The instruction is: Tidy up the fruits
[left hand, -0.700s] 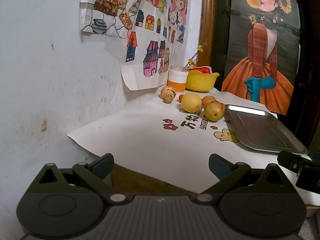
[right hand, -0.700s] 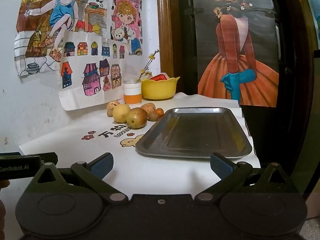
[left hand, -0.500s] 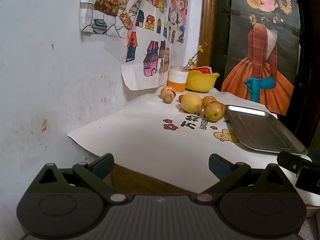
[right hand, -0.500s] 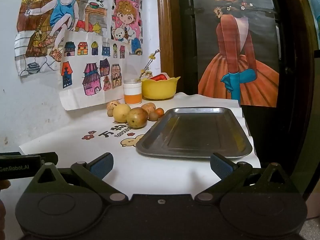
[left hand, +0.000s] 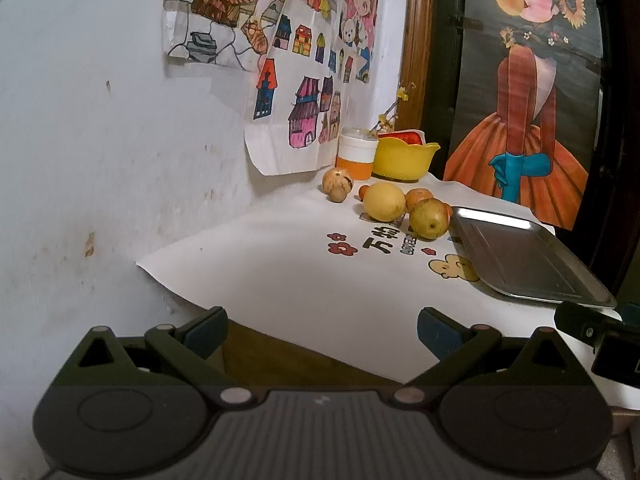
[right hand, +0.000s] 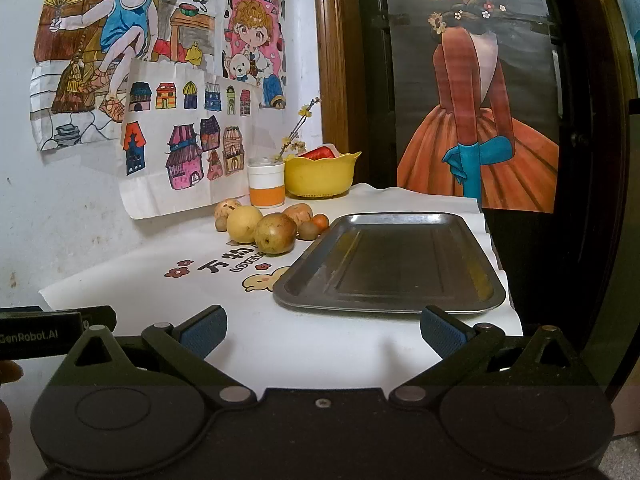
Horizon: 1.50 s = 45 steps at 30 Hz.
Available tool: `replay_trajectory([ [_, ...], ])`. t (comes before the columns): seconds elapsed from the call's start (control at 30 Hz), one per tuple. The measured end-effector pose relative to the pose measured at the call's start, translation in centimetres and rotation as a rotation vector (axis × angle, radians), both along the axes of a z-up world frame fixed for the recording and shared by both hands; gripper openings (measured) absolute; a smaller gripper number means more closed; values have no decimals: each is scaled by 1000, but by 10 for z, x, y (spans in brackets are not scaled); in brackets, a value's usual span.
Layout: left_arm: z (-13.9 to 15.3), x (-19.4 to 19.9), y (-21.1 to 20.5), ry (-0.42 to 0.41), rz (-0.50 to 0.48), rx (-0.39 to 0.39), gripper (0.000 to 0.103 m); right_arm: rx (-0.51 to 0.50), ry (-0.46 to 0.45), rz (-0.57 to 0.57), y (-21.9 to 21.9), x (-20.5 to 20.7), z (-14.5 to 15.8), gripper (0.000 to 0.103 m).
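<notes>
Nothing is sorted yet. The metal tray (right hand: pixel 392 264) has no fruit in it. The fruits (right hand: pixel 276 233) sit in a little bunch on the surface, just beside the tray's far left corner. The left gripper (left hand: pixel 322 328) and right gripper (right hand: pixel 323 326) wait near the tray's front edge, jaws wide apart and holding nothing.

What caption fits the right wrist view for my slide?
Open right gripper faces an empty metal tray, with the fruits clustered to the tray's left beside a yellow bowl and cup.
</notes>
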<state>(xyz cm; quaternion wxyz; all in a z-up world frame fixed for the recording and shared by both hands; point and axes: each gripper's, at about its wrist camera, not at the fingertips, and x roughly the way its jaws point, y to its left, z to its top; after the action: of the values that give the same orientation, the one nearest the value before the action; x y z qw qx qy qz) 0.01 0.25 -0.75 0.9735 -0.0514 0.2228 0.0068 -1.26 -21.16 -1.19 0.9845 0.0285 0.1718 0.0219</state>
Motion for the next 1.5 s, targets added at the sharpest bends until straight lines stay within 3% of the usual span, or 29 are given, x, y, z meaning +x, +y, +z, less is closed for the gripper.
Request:
replay_trajectory([
  [1.5, 0, 7, 5, 31, -8, -9, 103, -12, 22, 6, 5, 0, -6, 103],
])
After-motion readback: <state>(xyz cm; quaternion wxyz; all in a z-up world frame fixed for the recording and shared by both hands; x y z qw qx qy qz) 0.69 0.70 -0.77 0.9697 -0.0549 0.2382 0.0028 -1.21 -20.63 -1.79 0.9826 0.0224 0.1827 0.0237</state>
